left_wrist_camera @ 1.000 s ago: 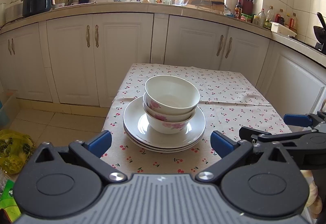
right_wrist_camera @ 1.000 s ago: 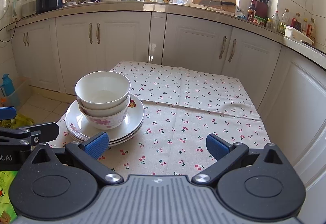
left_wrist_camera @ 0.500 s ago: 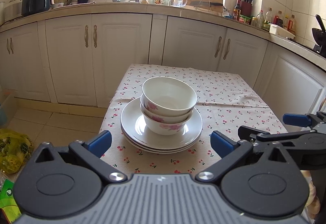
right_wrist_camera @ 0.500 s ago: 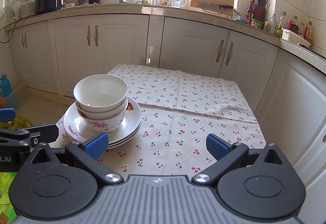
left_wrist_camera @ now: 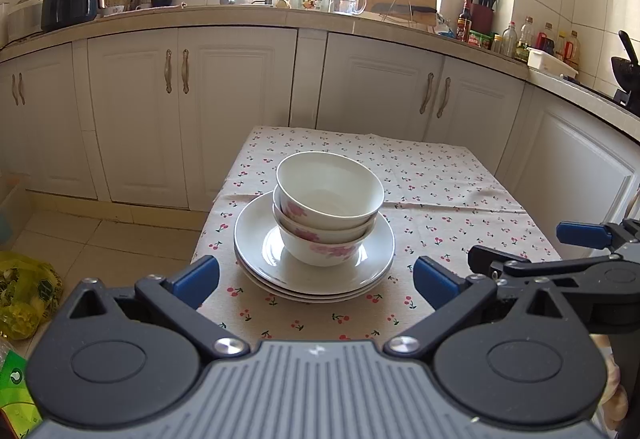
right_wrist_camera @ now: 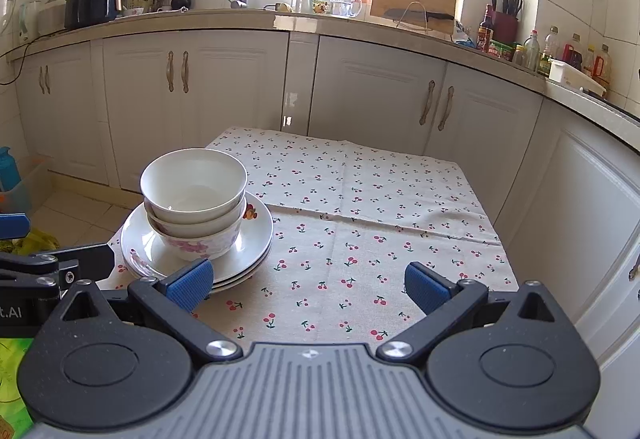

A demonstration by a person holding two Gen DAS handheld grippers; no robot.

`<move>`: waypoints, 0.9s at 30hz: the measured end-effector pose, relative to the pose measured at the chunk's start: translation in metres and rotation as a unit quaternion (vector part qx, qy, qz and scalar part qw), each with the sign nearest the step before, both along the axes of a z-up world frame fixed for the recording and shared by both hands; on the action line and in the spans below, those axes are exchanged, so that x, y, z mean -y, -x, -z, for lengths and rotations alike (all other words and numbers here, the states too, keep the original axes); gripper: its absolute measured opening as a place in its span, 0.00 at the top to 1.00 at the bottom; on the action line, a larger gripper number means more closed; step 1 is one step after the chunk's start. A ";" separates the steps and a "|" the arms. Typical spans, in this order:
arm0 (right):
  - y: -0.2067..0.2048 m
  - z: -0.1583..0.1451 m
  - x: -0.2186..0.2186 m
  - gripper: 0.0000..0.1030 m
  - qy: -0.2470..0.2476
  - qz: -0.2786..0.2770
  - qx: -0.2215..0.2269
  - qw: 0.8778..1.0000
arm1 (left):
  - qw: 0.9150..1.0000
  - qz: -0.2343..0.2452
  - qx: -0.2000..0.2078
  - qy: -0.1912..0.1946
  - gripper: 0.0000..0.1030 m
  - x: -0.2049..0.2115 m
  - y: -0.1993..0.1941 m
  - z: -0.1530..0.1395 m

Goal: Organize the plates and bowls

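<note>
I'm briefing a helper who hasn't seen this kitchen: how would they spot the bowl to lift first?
Find the small table under the cherry-print tablecloth in front of the white cabinets. Near its left edge sits a stack of white plates carrying two nested bowls. Take the top white ceramic bowl: it sits inside the pink-flowered lower bowl and is the highest piece.
</note>
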State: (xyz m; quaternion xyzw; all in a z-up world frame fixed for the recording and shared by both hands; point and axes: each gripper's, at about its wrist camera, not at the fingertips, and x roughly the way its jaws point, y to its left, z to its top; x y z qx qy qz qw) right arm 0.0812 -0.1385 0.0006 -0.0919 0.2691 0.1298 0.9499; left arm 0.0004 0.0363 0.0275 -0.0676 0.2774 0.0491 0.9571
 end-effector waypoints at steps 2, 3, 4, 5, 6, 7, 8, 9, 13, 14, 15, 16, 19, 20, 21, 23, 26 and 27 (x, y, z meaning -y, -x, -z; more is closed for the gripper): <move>0.000 0.000 0.000 0.00 0.001 0.001 0.001 1.000 | 1.000 0.000 0.000 0.000 0.01 0.000 0.000 0.000; 0.000 0.000 0.000 0.00 0.002 0.001 0.001 1.000 | 1.000 0.000 0.000 0.000 0.01 0.000 0.000 0.000; 0.000 0.000 0.000 0.00 0.002 0.001 0.001 1.000 | 1.000 0.000 0.000 0.000 0.01 0.000 0.000 0.000; 0.000 0.000 0.000 0.00 0.002 0.001 0.002 1.000 | 1.000 0.000 0.000 0.000 0.01 0.000 0.000 0.000; 0.000 0.000 0.000 0.00 0.002 0.001 0.001 1.000 | 1.000 0.000 0.000 0.000 0.01 0.000 0.000 0.000; 0.000 0.000 0.000 0.00 0.002 0.001 0.002 1.000 | 1.000 0.000 0.000 0.000 0.01 0.001 0.000 0.000; 0.000 0.000 0.000 0.00 0.003 0.001 0.002 1.000 | 1.000 0.000 0.000 0.000 0.01 0.001 0.000 0.000; 0.000 0.000 0.000 0.00 0.002 0.001 0.001 1.000 | 1.000 0.000 0.000 0.000 0.01 0.001 0.000 0.000; 0.000 0.001 0.000 0.00 0.002 0.001 0.002 1.000 | 1.000 0.000 0.000 0.001 0.01 0.001 0.000 0.000; 0.000 0.001 0.000 0.00 0.002 0.001 0.002 1.000 | 1.000 0.000 0.000 0.001 0.01 0.001 0.000 0.000; 0.000 0.001 0.001 0.00 0.002 0.001 0.003 1.000 | 1.000 0.000 -0.001 0.001 0.01 0.001 0.000 0.000; 0.000 0.001 0.001 0.00 0.002 0.002 0.003 1.000 | 1.000 0.000 -0.001 0.001 0.01 0.001 0.000 0.000; 0.000 0.001 0.001 0.00 0.003 0.004 0.004 1.000 | 1.000 0.000 -0.001 0.001 0.01 0.001 0.000 0.000; 0.000 0.001 0.001 0.00 0.003 0.004 0.004 1.000 | 1.000 0.000 -0.001 0.001 0.01 0.001 0.000 0.000; 0.001 0.001 0.001 0.00 0.003 0.005 0.004 1.000 | 1.000 0.000 -0.001 0.001 0.01 0.001 0.000 0.000; 0.001 0.001 0.001 0.00 0.004 0.005 0.004 1.000 | 1.000 0.000 0.000 0.001 0.01 0.001 0.000 0.000; 0.001 0.001 0.001 0.00 0.004 0.005 0.005 1.000 | 1.000 0.000 -0.001 0.001 0.01 0.001 0.000 0.000; 0.001 0.000 0.001 0.00 0.005 0.006 0.005 1.000 | 1.000 0.000 -0.001 0.001 0.01 0.002 0.000 -0.001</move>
